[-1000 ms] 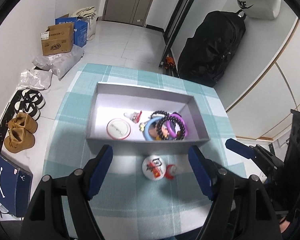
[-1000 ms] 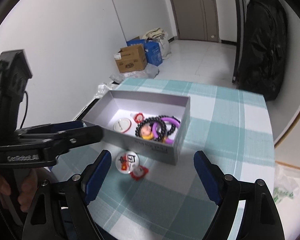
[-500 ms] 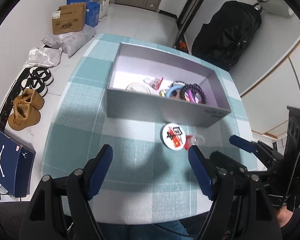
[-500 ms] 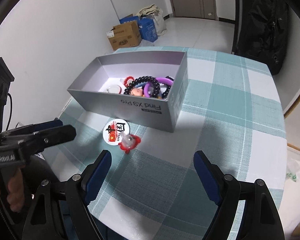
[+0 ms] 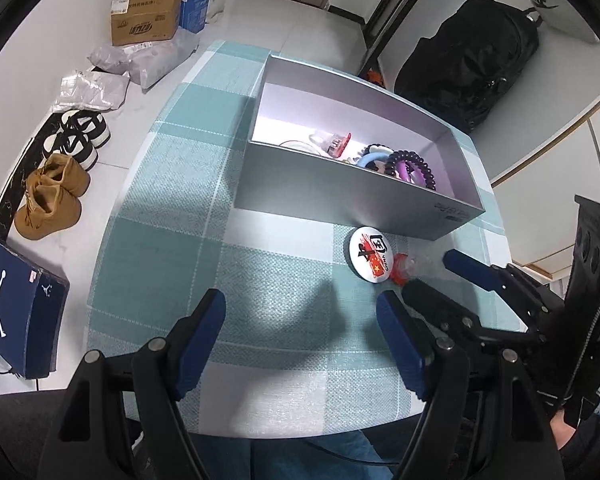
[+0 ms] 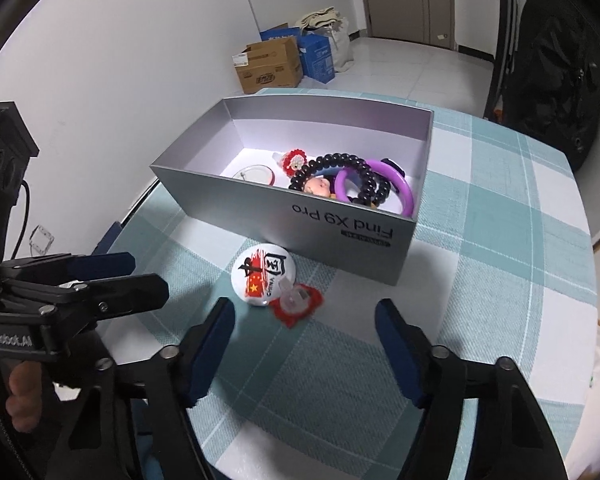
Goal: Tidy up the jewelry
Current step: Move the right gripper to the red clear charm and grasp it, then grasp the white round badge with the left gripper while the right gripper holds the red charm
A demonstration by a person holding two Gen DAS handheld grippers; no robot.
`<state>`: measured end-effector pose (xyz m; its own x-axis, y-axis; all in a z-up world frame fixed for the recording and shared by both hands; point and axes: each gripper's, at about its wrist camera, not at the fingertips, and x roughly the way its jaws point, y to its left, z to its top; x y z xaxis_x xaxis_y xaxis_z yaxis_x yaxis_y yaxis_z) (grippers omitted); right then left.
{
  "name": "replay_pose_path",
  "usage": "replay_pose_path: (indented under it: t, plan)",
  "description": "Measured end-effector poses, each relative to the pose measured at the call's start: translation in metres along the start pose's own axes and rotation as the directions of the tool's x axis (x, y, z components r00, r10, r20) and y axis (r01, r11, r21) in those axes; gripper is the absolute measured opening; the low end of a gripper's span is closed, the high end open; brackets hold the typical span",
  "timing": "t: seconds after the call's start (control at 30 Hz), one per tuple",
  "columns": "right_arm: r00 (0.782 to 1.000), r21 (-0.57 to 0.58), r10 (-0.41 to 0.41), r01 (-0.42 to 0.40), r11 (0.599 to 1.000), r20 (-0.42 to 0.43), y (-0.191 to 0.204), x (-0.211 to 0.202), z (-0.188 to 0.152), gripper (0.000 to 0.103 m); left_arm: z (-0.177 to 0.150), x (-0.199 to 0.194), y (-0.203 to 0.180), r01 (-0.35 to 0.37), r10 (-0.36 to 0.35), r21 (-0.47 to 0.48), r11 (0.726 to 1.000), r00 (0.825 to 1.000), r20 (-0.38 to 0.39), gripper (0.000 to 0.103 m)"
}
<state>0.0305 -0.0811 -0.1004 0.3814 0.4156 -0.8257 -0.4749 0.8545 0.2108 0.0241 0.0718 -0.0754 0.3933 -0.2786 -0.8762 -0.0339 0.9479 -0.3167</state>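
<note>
A grey box stands on the checked tablecloth. It holds a black bead bracelet, a purple ring, a blue ring, a red charm and a round badge. A white round badge and a red clip with a clear top lie on the cloth in front of the box. My left gripper is open and empty, left of them. My right gripper is open and empty, just short of the clip.
The table ends close behind both grippers. My right gripper also shows in the left wrist view. On the floor lie shoes, a blue shoebox, cardboard boxes and a black bag.
Both grippers have pulled back and dropped lower toward the near table edge. The right gripper has closed in on the badge and clip. Both stayed open and nothing was picked up.
</note>
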Motion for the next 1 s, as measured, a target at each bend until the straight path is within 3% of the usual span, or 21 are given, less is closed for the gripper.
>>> replay_pose_path:
  t: [0.23,0.5,0.87,1.0]
  plan:
    - [1.0,0.007,0.014,-0.014,1.0,0.006,0.003,0.005,0.004,0.047,0.0,0.0,0.002,-0.002,0.002,-0.002,1.0,1.0,0.0,0.074]
    - [1.0,0.022,0.008,-0.008,1.0,-0.006,0.001,0.014,0.009,0.016,0.002,0.001,0.005,0.002,-0.002,-0.018,1.0,1.0,-0.008,0.074]
    - [1.0,0.01,0.018,-0.018,1.0,0.022,0.002,0.001,0.01,0.016,0.004,0.006,0.003,0.003,-0.003,-0.008,1.0,1.0,-0.021,0.074]
    - [0.999,0.013,0.015,-0.016,1.0,0.036,-0.003,-0.01,0.009,0.016,0.006,0.008,-0.01,-0.011,0.011,0.036,0.999,1.0,-0.013,0.074]
